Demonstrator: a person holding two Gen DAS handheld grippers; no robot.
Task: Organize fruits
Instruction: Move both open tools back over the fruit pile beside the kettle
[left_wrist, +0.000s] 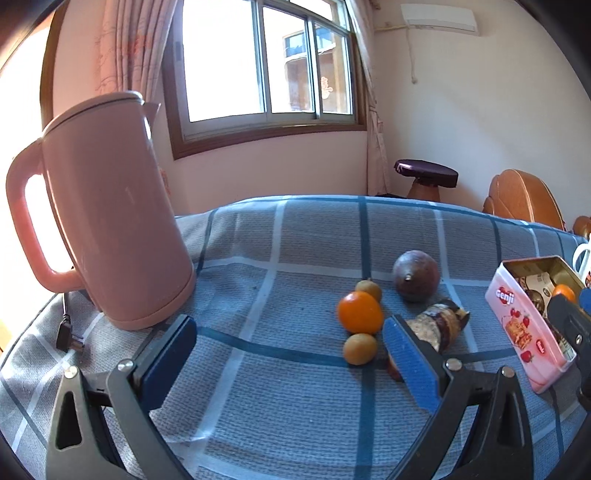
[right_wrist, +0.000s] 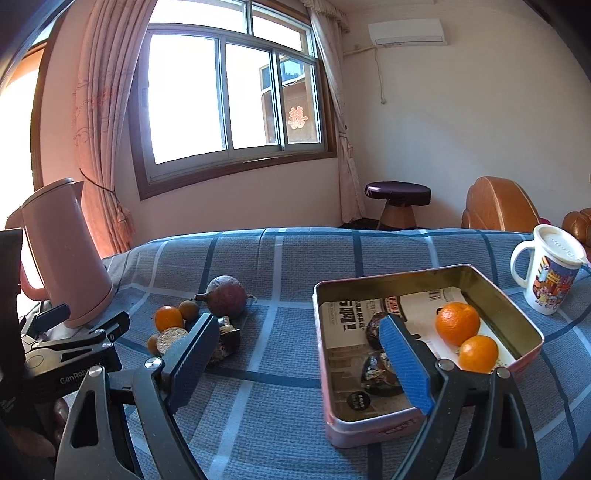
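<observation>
Both grippers, left gripper (left_wrist: 290, 354) and right gripper (right_wrist: 295, 360), fingers wide, empty: straddle the loose orange (left_wrist: 359, 312) squarely before carrying to the tin (right_wrist: 517, 314).

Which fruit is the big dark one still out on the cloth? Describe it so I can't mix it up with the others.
Start at the pink kettle on the blue checked cloth, then look toward the pink tin; a cluster of loose fruit lies between them. The one you mean is the round purple-brown fruit at the far edge of that cluster. It is bigger and darker than the orange and the small yellowish fruits beside it.
</observation>
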